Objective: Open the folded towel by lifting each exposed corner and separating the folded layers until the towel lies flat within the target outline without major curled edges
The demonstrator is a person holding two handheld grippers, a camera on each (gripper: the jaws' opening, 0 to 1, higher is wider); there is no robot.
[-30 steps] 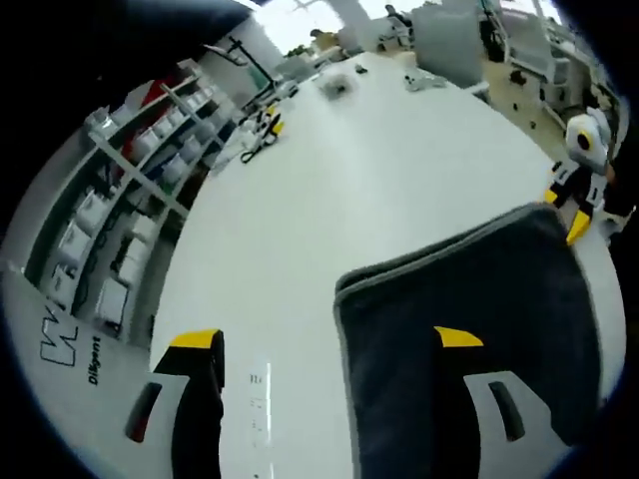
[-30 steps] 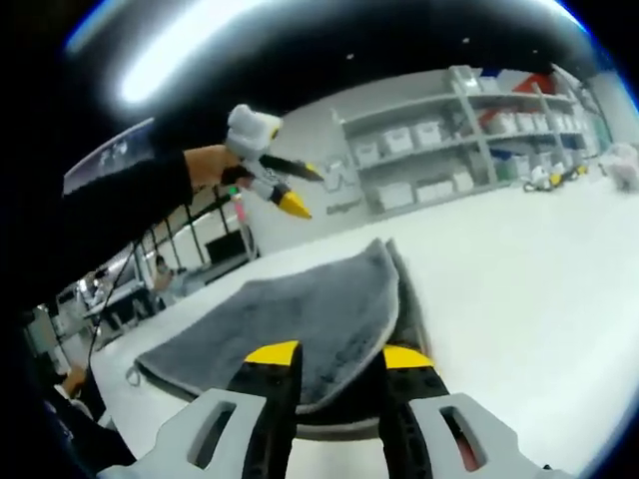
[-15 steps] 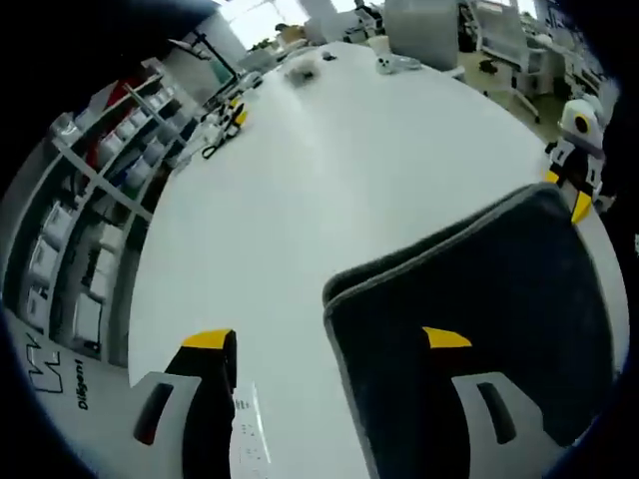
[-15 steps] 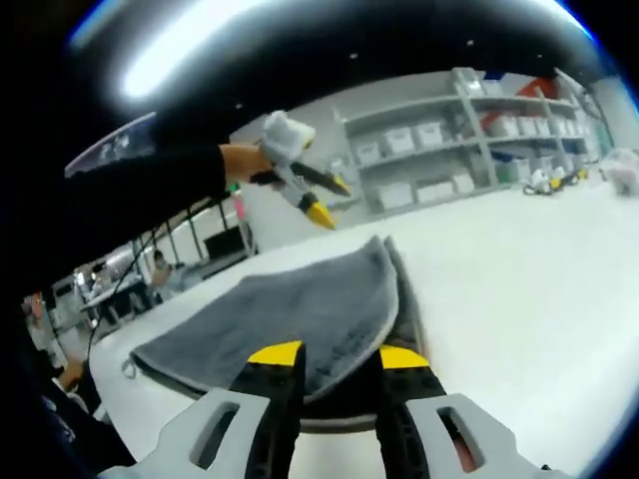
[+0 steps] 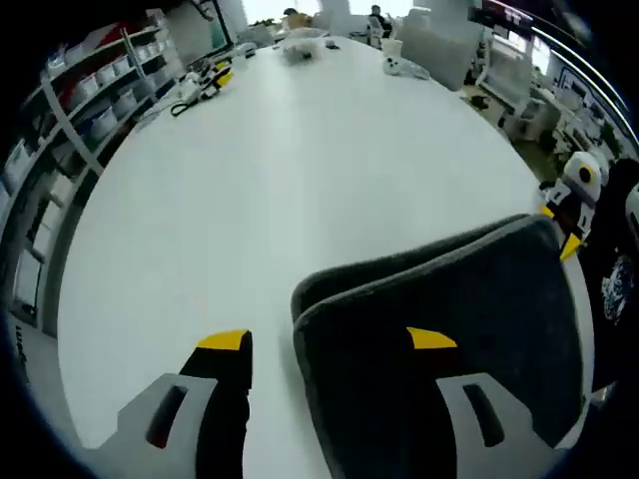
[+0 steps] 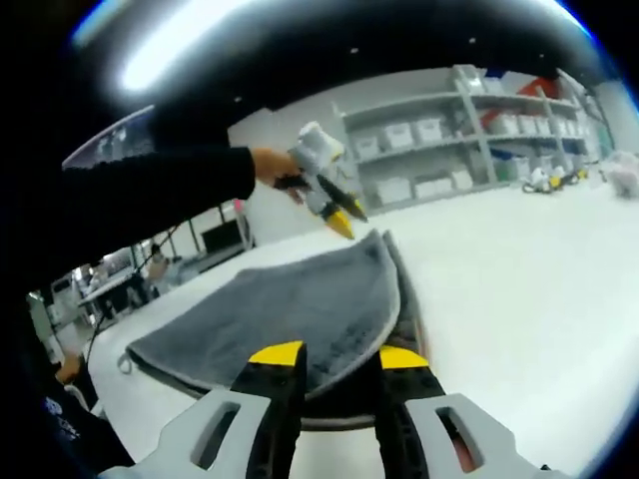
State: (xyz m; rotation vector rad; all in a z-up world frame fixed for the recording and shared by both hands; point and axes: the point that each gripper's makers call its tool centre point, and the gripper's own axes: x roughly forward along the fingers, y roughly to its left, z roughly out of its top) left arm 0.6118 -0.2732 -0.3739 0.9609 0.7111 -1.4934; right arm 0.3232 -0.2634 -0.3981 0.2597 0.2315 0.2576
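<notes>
**Folded grey towel on the white surface, one hand-held gripper at each end**

In the left gripper view, the left hand-held gripper (image 5: 327, 339) has its two yellow-tipped jaws wide apart at the bottom of the frame. The left-hand jaw stands over the bare white surface (image 5: 300, 160). The right-hand jaw stands over the grey towel (image 5: 449, 299), and I cannot tell if it touches the cloth. Nothing is held between the jaws. The towel is in the lower right of this frame, folded, with two layers visible at its near corner, the upper layer lying a little back from the lower one. At the right edge of the frame, just beside the far corner of the towel, the right hand-held gripper (image 5: 571, 215) shows its white body and yellow tips.

In the right gripper view, the right hand-held gripper (image 6: 337, 354) has its jaws close together at the bottom centre, with only a narrow gap, over the near edge of the towel (image 6: 300, 299). I cannot tell if they pinch the cloth. The towel spreads toward the left of the frame, its upper layer with a pale hem. Above its far corner the left hand-held gripper (image 6: 337, 215) points down at the cloth, held by a hand (image 6: 272, 165) coming out of a dark sleeve (image 6: 150, 195). Shelves (image 6: 439, 140) with white bins stand in the upper right.
</notes>
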